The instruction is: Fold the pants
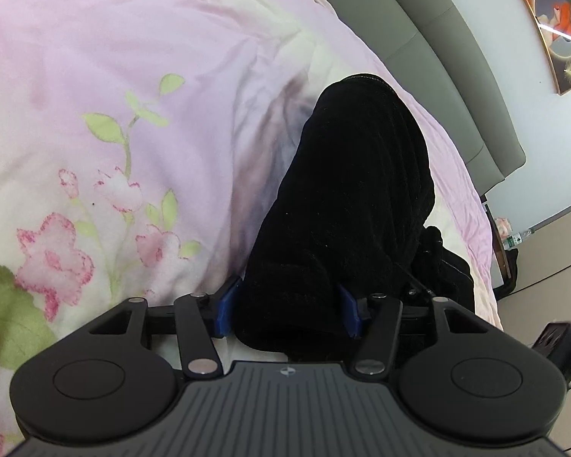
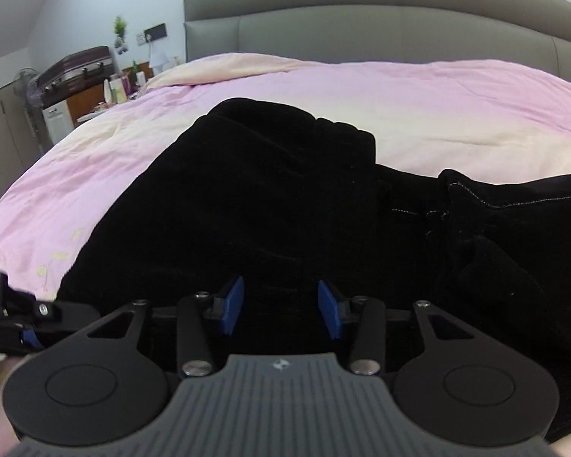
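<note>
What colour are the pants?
Black pants, with pale stitching along a seam; clearest in the right wrist view.

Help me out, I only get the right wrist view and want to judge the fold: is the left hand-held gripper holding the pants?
Observer: Yes. In the left wrist view a thick bunch of the black pants sits between the blue pads of the left hand-held gripper.
Operator: Is that bunch flat on the bed?
Observer: No, it humps up over the pink quilt.
Operator: What lies beyond it on that side?
Observer: A flower print on the quilt, and a framed picture on the wall.
Operator: And my right hand-held gripper?
Observer: Its pads stand apart above the pants, gripping nothing.
</note>
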Demonstrator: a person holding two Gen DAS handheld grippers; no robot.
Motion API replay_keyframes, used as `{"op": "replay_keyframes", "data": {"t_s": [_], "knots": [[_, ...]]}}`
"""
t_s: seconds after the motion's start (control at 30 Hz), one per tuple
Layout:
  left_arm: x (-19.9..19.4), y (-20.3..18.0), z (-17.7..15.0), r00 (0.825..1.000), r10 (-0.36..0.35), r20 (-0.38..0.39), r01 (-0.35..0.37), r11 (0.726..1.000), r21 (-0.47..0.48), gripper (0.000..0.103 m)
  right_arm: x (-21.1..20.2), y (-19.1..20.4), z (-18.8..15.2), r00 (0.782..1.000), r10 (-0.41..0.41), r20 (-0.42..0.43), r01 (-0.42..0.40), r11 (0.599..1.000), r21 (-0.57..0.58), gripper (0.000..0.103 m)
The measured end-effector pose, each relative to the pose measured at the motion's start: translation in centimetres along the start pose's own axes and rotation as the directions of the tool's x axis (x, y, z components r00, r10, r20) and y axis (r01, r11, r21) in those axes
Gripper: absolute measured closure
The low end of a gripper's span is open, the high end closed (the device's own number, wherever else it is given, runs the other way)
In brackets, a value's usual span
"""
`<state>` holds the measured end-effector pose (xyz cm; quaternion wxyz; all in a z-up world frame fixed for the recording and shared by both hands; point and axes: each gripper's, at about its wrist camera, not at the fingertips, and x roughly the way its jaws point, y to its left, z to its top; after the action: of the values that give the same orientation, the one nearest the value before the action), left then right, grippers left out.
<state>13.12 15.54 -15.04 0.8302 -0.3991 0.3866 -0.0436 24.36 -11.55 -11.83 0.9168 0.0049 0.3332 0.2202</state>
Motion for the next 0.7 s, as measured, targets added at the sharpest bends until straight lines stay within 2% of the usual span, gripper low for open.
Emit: {"op": "replay_keyframes", "data": {"t_s": [0.13, 0.3, 0.47, 0.7], "knots": [[-0.4, -1.3, 0.0, 0.999, 0.044, 0.018, -0.045, 0.997, 0.06, 0.035, -2.2, 0.0, 0.8, 1.0, -0.01, -0.02, 0.011, 0.999, 0.042, 0.062], [-1.4, -2.0, -0.2, 0.997, 0.074, 0.026, -0.076, 0.991, 0.106, 0.035, -7.2, -1.1, -2.0, 1.0, -0.025, -0.002, 0.025, 0.99, 0.139, 0.061], [-2.6, -2.8, -0.1, 0.992, 0.116, 0.039, -0.121, 0.982, 0.145, 0.035, -11.3, -2.7, -4.8, 0.996, -0.091, -0.007, 0.09, 0.97, 0.224, 0.061], [-4.9, -4.0, -0.7, 0.986, 0.143, 0.079, -0.156, 0.968, 0.195, 0.035, -16.1, -6.1, -6.0, 0.983, -0.184, 0.022, 0.171, 0.945, 0.277, 0.052]]}}
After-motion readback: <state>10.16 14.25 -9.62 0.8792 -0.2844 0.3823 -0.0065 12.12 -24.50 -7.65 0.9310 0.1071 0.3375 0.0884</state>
